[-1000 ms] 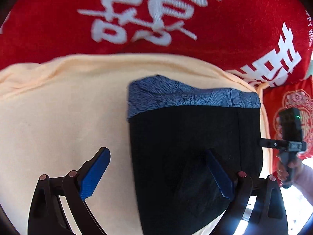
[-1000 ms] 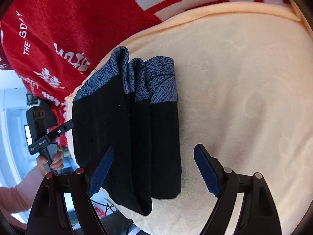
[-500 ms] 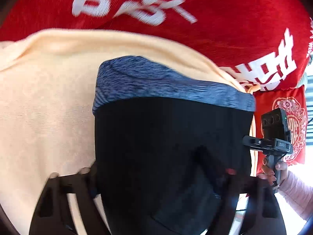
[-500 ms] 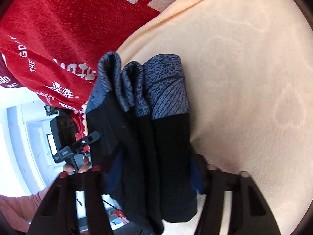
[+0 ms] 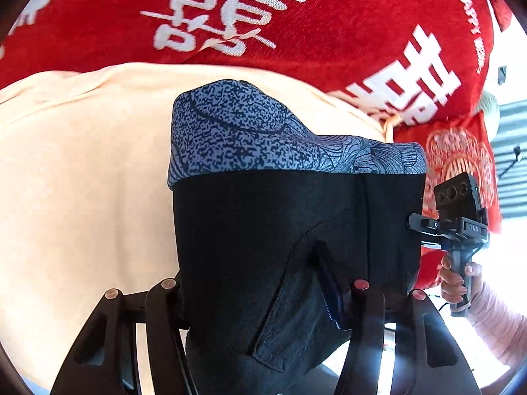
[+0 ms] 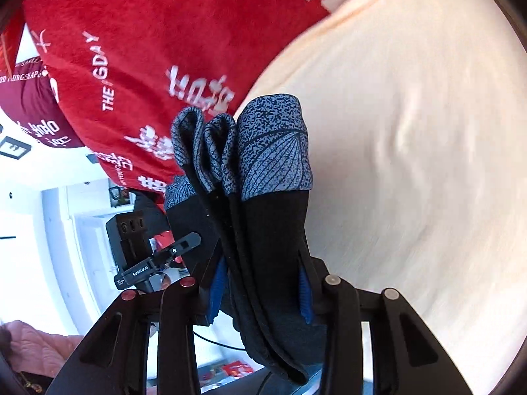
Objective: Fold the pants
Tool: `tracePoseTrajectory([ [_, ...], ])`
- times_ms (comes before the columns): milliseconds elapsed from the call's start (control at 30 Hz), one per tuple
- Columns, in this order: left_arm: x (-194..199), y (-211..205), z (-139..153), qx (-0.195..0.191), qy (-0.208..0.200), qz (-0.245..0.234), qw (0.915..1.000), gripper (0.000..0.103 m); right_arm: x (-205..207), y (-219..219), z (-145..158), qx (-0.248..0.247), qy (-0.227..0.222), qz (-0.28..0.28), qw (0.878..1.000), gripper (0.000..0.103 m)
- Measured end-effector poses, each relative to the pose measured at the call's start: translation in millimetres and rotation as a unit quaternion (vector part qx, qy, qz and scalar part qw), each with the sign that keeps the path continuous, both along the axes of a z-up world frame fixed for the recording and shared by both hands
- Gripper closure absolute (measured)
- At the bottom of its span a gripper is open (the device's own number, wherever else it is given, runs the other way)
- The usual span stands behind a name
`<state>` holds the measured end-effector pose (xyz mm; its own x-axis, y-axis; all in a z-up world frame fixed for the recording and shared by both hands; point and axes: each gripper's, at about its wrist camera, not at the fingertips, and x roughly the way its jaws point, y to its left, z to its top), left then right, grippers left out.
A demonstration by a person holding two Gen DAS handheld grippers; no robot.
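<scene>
The folded black pants [image 5: 263,230] with a blue-grey patterned waistband [image 5: 250,135] are held up above the peach cloth [image 5: 82,181]. My left gripper [image 5: 257,293] is shut on the near edge of the folded pants; only its right blue pad [image 5: 329,283] shows. In the right wrist view my right gripper [image 6: 263,283] is shut on the stacked layers of the pants [image 6: 273,227], with its blue pads [image 6: 304,296] pressed on either side. The waistband folds [image 6: 247,144] point away from me. Each view shows the other gripper beside the pants [image 5: 457,217] [image 6: 151,256].
A red blanket with white characters [image 5: 263,16] lies beyond the peach cloth, and also shows in the right wrist view [image 6: 131,49]. A red cushion [image 5: 461,151] sits at the right. The bed edge and room floor lie behind the pants [image 6: 49,230].
Both grippers were open around the folded pants lying on the peach cloth. They have closed on the near end and lifted the stack off the cloth.
</scene>
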<state>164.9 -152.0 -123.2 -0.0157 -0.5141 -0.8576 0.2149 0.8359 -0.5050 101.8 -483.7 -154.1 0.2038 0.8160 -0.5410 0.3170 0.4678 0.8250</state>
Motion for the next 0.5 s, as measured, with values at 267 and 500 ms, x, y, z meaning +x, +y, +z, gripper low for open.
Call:
tracePoseTrajectory([
  [267, -40, 35, -50, 0.094, -0.006, 0.01, 0.9955, 0.034, -42, 40, -45, -0.027, 0.048, 0.012, 0.998, 0.059],
  [500, -47, 57, -70, 0.126, -0.003, 0.05, 0.9908, 0.006, -50, 43, -52, -0.117, 0.075, 0.021, 0.99, 0.034],
])
